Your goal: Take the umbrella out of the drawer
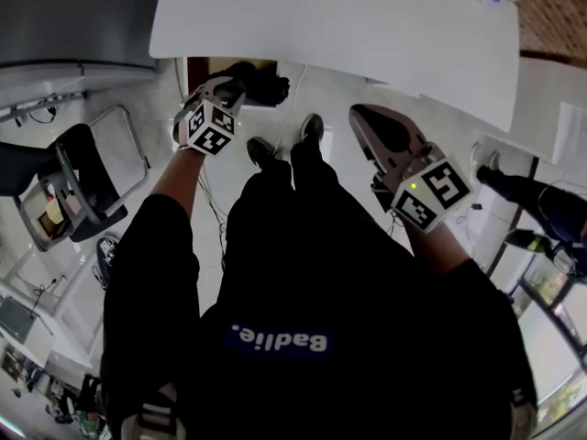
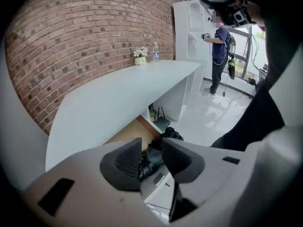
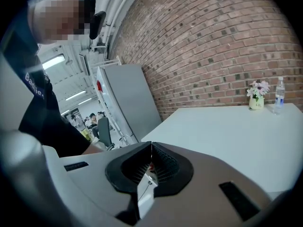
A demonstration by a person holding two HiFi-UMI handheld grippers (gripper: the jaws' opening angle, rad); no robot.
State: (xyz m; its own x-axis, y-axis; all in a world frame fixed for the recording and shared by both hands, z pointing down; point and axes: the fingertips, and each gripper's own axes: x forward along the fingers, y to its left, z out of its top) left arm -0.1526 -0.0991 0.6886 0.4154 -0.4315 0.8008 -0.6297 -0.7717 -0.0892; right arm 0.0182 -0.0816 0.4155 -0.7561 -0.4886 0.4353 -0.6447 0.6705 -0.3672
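The black umbrella (image 2: 150,156) lies folded and crumpled in the open drawer (image 2: 124,138), which juts out from under the white table (image 2: 118,98). Its dark fabric bunches toward the drawer's front, and one lump of it rises at the end farther along the table. A strip of the drawer's brown wooden floor shows bare beside the umbrella, deeper under the table.

The left gripper (image 2: 151,144) hangs just over the drawer at the table's front edge and points steeply down. Its jaws stand apart, with the umbrella showing in the gap between them, and the pads do not press on the fabric. In the head view this gripper (image 1: 225,90) sits just beside the umbrella (image 1: 261,85), below the table's edge (image 1: 348,16).

The right gripper (image 3: 151,145) is held in front of the table, well apart from the drawer. Its jaws are closed tip to tip and empty.

On the table, at the end by the brick wall (image 3: 213,46), stands a small pot (image 3: 257,104) holding pale flowers (image 3: 258,88). A clear bottle (image 3: 280,96) stands upright just beside it. A grey cabinet (image 3: 130,103) stands off the table's other end. The person's shoes (image 1: 261,149) rest on the pale floor in front of the table. A second person (image 2: 220,46) stands beyond the table's far end.
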